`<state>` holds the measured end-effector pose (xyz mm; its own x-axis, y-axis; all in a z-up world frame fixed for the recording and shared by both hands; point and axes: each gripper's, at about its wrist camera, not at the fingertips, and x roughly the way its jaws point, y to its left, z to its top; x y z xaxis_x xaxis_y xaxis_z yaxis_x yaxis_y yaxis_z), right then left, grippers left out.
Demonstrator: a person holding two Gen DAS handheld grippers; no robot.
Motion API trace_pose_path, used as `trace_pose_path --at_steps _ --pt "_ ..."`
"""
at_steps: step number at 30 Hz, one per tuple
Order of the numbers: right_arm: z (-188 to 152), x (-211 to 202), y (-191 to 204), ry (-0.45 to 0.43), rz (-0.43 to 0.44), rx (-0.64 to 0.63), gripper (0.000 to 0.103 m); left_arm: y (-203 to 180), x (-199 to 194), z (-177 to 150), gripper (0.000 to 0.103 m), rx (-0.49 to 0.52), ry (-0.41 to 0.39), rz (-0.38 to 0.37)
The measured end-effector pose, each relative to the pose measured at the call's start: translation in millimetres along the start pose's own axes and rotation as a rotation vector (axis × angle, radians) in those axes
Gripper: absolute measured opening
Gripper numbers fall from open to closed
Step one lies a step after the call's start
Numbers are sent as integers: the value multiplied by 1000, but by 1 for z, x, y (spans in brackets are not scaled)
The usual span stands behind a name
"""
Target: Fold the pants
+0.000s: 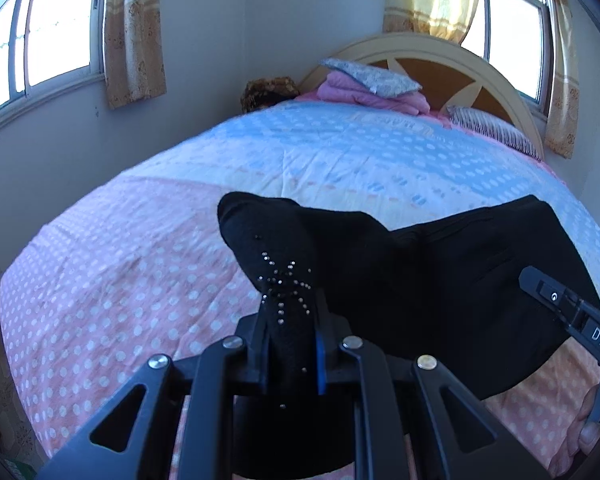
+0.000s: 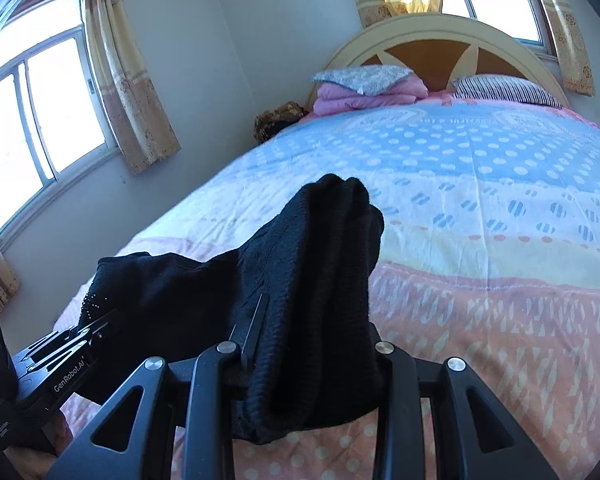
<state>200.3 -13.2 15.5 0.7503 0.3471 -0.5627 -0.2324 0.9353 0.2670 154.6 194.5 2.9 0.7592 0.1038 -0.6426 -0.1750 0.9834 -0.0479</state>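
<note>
Black pants (image 1: 420, 272) held up over the near part of the bed (image 1: 140, 260), above its pink dotted cover, stretched between both tongs. Left tongs (image 1: 292, 356) closed tight on one end of the cloth, the part with small shiny studs (image 1: 286, 284), which sticks up past the blue pads. Right tongs (image 2: 312, 360) gripping a thick knitted bunch of the same pants, folded over and rising above the fingers. Between the two grips, cloth sagging down toward the cover; touching it or not, cannot tell. At the far end of the bed: folded pink blanket (image 2: 364, 98) with a grey pillow on top, striped pillow (image 2: 504, 88) beside it, both against the rounded headboard (image 2: 440, 28). Curtained windows (image 2: 40, 120) on the walls.
</note>
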Motion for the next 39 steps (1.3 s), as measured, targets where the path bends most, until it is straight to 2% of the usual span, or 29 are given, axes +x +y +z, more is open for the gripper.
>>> trace_pose_path --at_steps 7,13,17,19,20,22,23,25,27,31,34,36,37,38,39 --pt "-16 32 -16 64 -55 20 32 10 24 -8 17 -27 63 -7" --pt "-25 50 -21 104 -87 26 32 5 39 -15 19 6 96 13" --pt "-26 56 -31 138 -68 68 35 10 41 -15 23 -8 108 4" --pt "-26 57 -37 151 -60 88 40 19 44 -17 40 -45 131 -1" --pt "-26 57 -41 157 -46 110 45 26 45 -19 47 -77 140 -2" --pt "-27 57 -49 160 -10 147 47 39 48 -21 87 -138 160 34" --pt "-27 57 -50 163 1 153 48 47 48 -22 91 -168 172 43" --pt "-28 57 -49 171 6 152 51 51 45 -25 92 -165 176 30" --pt "-28 55 -47 177 2 147 53 50 43 -28 97 -131 177 53" --pt "-26 39 -52 171 -25 175 58 61 45 -31 103 -176 192 35" --pt "-25 6 -53 71 -105 163 58 56 48 -31 103 -156 199 61" --pt "-24 -19 -47 -30 -195 117 58 54 49 -30 103 -145 201 78" --pt "-24 -28 -41 -71 -196 77 58 54 49 -30 103 -149 202 80" --pt "-23 -34 -30 -98 -185 12 56 54 50 -30 103 -152 203 82" --pt "-22 -36 -21 -106 -182 -37 39 54 50 -30 103 -151 203 85"
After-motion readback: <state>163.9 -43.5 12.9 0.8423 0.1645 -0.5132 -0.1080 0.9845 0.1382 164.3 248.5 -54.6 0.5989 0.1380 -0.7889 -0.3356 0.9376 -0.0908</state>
